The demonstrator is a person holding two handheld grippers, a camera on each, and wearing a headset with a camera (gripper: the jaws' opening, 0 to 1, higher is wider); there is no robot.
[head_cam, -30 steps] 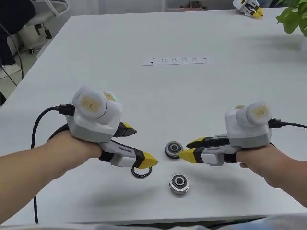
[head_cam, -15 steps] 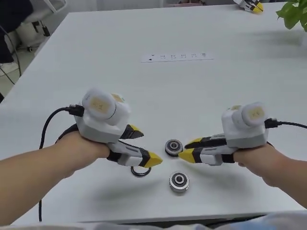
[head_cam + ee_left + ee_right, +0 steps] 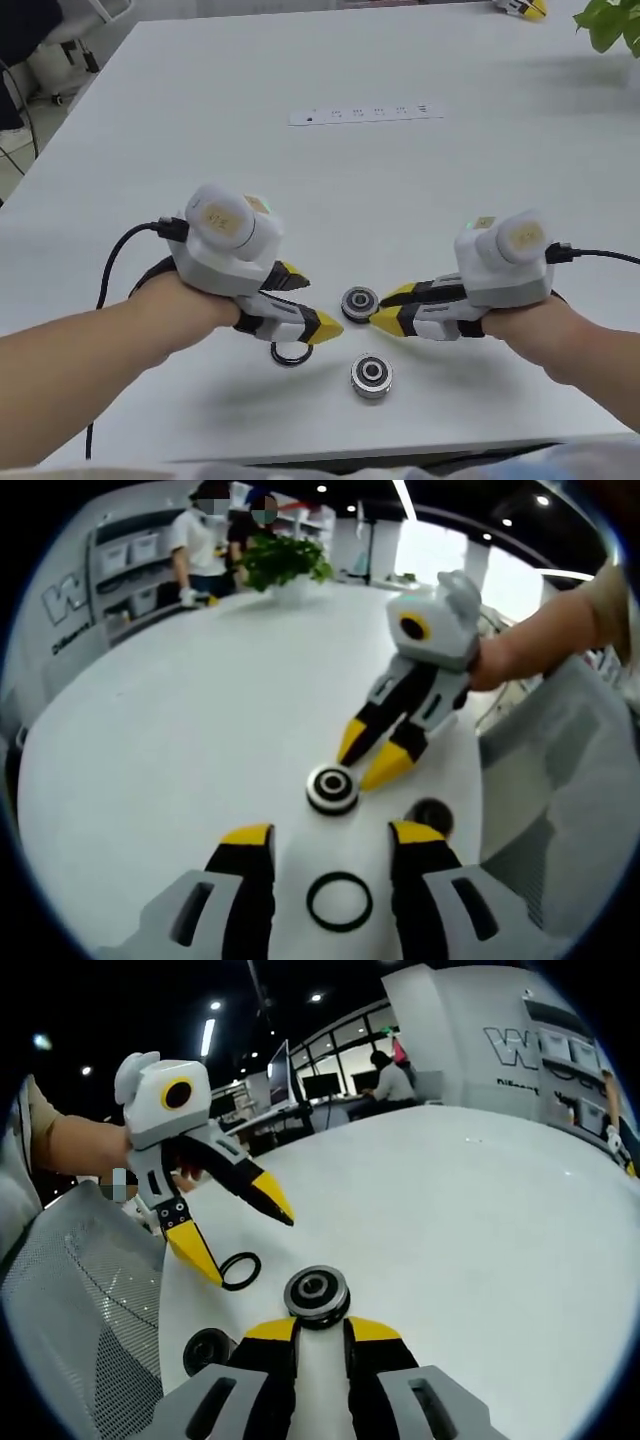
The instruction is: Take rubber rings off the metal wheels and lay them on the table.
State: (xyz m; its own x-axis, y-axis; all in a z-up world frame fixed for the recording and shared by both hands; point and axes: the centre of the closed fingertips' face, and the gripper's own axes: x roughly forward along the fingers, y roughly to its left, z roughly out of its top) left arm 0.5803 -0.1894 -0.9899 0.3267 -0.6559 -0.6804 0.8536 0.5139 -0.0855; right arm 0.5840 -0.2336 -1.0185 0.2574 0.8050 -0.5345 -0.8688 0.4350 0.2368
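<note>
Beneath left gripper (image 3: 315,305), rubber ring (image 3: 290,355) flat on table (image 3: 400,200).

Rubber ring (image 3: 291,354) smooth, matt black; wheels (image 3: 371,375) shiny silver metal; table (image 3: 400,190) smooth, matt white top.

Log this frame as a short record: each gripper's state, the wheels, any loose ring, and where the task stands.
left gripper: open, holding nothing, poised over the loose ring
right gripper: narrowly open, tips at the far wheel, not clamped on it
rubber ring: off, flat on the table, between the left fingers in the left gripper view
far wheel: flat, between the two grippers' tips, dark outer band
near wheel: flat, closer to the person, untouched
status: one ring laid down
</note>
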